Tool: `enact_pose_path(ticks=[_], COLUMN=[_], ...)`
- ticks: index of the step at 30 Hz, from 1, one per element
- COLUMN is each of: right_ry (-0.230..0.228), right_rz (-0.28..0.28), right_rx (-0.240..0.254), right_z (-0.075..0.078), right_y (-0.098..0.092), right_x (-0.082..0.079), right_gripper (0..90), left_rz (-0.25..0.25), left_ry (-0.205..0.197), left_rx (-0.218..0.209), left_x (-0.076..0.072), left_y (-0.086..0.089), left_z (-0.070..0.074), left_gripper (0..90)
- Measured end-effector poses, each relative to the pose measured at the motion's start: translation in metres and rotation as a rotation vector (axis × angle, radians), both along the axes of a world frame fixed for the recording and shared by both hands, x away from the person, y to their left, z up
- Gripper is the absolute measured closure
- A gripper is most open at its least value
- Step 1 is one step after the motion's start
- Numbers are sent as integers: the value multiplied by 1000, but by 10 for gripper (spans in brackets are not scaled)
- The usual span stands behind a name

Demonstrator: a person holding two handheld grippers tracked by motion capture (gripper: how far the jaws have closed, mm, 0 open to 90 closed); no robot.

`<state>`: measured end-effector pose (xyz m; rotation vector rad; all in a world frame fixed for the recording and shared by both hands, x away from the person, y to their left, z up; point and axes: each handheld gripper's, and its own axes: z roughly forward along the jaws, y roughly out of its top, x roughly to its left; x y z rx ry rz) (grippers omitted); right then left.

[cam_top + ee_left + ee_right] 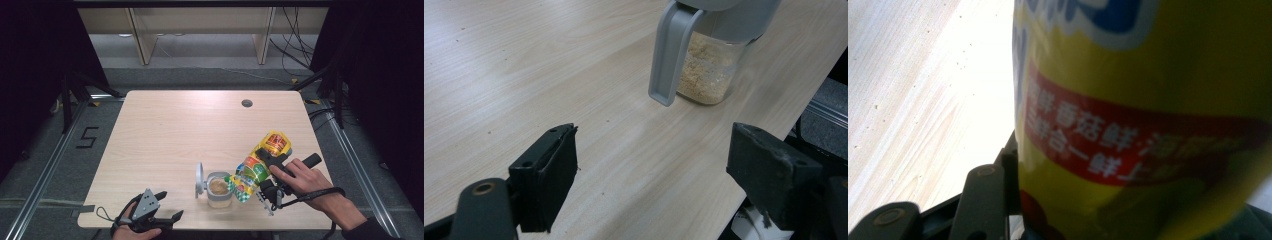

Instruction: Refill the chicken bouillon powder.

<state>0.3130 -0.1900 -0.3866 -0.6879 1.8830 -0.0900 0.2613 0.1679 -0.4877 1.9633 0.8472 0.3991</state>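
Right gripper [265,167] clamps the yellow pouch [257,167] tilted over the jar [219,189] — left gripper [167,210] gapes empty.

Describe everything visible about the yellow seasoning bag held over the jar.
The yellow seasoning bag is a glossy, soft pouch printed in yellow, red, green and blue, with a red band of white characters in the right gripper view. The right gripper clamps its middle. It is tilted, its lower end at the rim of the open jar, its upper end raised toward the table's right edge. Whether anything pours out cannot be told.
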Motion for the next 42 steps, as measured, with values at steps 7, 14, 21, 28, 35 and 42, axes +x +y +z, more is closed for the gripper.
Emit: enact_pose_path(ticks=[7, 14, 21, 28, 35, 42], right_ry=[0, 0, 3, 2, 8, 10], right_rz=[2, -1, 3, 0, 4, 3], right_rx=[1, 1, -6, 4, 15, 18], right_z=[-2, -2, -3, -2, -4, -4], right_y=[0, 0, 0, 0, 0, 1], right_x=[1, 2, 2, 1, 1, 1], right_gripper=[519, 520, 521, 521, 522, 522], left_rz=[2, -6, -15, -18, -15, -17], left_ry=[3, -7, -11, -14, -14, -14], left_rx=[3, -4, 16, 14, 11, 24], left_x=[0, 0, 1, 1, 1, 1], left_y=[0, -1, 1, 1, 0, 2], left_z=[0, 0, 0, 1, 0, 1], left_gripper=[195, 195, 195, 195, 195, 195])
